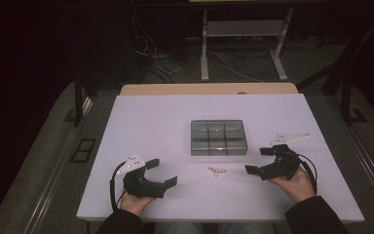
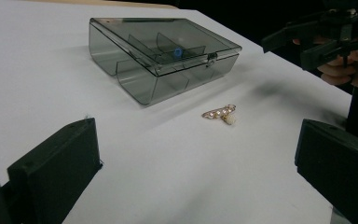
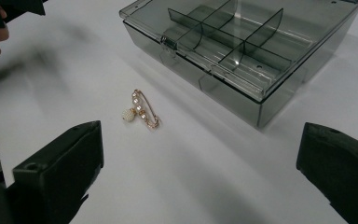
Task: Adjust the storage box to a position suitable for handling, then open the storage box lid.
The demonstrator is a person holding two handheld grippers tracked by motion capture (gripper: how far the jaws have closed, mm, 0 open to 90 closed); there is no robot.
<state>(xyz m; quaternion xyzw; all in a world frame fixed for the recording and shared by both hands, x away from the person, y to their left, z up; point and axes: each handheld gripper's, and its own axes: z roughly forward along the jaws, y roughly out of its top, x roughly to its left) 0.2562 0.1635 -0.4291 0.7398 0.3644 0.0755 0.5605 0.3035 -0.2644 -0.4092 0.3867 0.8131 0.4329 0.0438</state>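
Both your claws sit wide open and empty, left gripper [image 1: 164,171] and right gripper [image 1: 259,160], flanking the pearl brooch [image 1: 216,170] on the white table [image 1: 141,117]. Nothing's lifted yet; picking it up looks like what's left. Just beyond it, the smoky compartment box [image 1: 219,137] has its lid shut, with only a small blue bit [image 2: 177,52] visible inside.

My two black plastic hand-held grippers, left [image 1: 164,171] and right [image 1: 257,160], each end in blocky matte jaws with small screw holes. A white three-cornered plate tops each, and a black cable loops from each body. My sleeves [image 1: 316,214] are dark fabric at the cuffs.
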